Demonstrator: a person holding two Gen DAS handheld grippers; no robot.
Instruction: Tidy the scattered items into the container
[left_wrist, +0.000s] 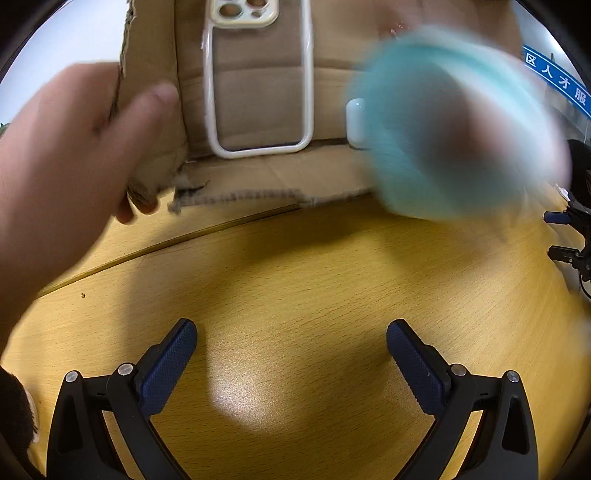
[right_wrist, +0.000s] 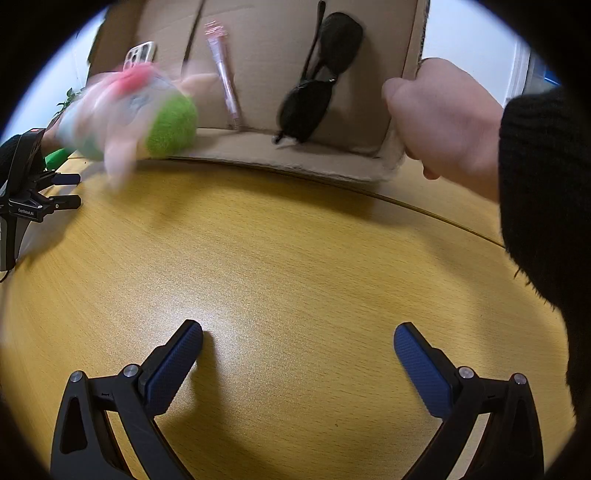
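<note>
In the left wrist view, the left gripper (left_wrist: 291, 343) is seen spread wide and empty above the wooden table (left_wrist: 295, 277). At twelve o'clock a phone case (left_wrist: 258, 81) lies in the tilted cardboard box (left_wrist: 332, 173), gripped at ten o'clock by a bare hand (left_wrist: 74, 147). A blurred teal object (left_wrist: 454, 125) is seen at two o'clock.

In the right wrist view, the right gripper (right_wrist: 298, 345) is likewise spread wide and empty. Sunglasses (right_wrist: 317, 81) and a pink pen (right_wrist: 225, 74) lie in the box at twelve o'clock; a blurred plush toy (right_wrist: 147, 110) is seen at ten o'clock.

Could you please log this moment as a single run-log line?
left tool: open, empty | right tool: open, empty | cardboard box: holds phone case, sunglasses, pen
</note>
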